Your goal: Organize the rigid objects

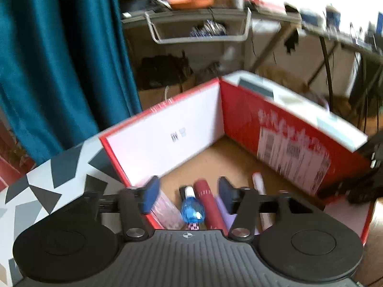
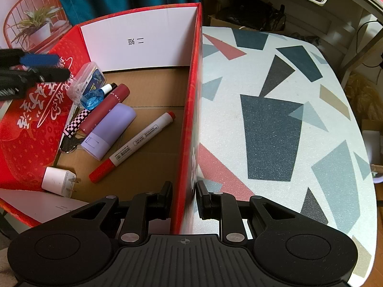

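Note:
A red cardboard box [image 2: 191, 95] stands open on the patterned table [image 2: 275, 119]. On its floor lie a clear plastic case [image 2: 86, 81], a small blue bottle [image 2: 92, 98], a maroon tube [image 2: 105, 106], a lilac case [image 2: 110, 129], a red-and-white marker [image 2: 134, 147] and a white charger plug [image 2: 58, 180]. My right gripper [image 2: 184, 199] is shut on the box's near side wall, one pad on each face. My left gripper [image 1: 188, 191] hangs open just above the blue bottle [image 1: 192, 211] and maroon tube [image 1: 208, 205], holding nothing; it enters the right wrist view at the left [image 2: 51, 67].
A checkered strap with keys [image 2: 76, 124] lies under the tube. A teal curtain [image 1: 59, 59] hangs behind the box. Beyond it stand cluttered shelves with a white wire basket [image 1: 198, 26]. The box's printed flaps [image 1: 294, 148] stand up around the opening.

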Tool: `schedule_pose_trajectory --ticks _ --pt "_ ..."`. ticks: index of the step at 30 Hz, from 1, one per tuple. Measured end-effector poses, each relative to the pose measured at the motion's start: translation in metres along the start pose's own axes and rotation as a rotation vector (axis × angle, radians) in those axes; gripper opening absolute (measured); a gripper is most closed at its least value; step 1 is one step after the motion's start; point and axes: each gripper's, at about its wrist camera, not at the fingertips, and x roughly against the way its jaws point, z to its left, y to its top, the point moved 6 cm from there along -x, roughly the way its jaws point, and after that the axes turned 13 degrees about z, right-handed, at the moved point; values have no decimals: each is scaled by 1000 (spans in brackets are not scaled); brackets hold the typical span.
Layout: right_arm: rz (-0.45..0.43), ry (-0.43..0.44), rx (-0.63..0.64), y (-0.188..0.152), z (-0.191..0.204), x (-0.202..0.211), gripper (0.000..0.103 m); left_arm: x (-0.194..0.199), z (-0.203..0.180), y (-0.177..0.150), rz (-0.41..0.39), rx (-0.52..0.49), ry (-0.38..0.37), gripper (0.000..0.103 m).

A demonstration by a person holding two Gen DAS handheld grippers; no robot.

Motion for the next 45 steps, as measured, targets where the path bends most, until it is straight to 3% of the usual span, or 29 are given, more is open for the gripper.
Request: schedule_pose_trajectory --ticks 3,6,13,18,22,27,33,39,42,45 --pt "0 0 0 0 0 0 21 18 7 6 -60 42 29 99" --pt "0 0 -1 0 0 0 20 32 16 12 -105 91 54 103" --pt "3 2 -5 -2 0 0 20 49 40 8 -96 274 77 103" --pt "3 2 -6 -1 -1 0 20 55 59 -1 -16 376 162 103" --pt "5 1 -7 -2 -1 0 20 69 67 -11 -42 391 237 103" --pt "4 0 -6 -2 0 2 20 87 59 -16 -74 317 367 103" --pt "-5 -4 -5 -2 1 11 20 108 58 -24 -77 355 402 103" --pt "-60 -24 14 -1 3 38 21 137 56 -29 -113 401 390 103" --pt "-94 -33 21 2 5 55 28 154 54 -31 -144 418 397 103" --pt "-143 -44 26 3 7 76 45 173 49 -31 -182 422 412 103"
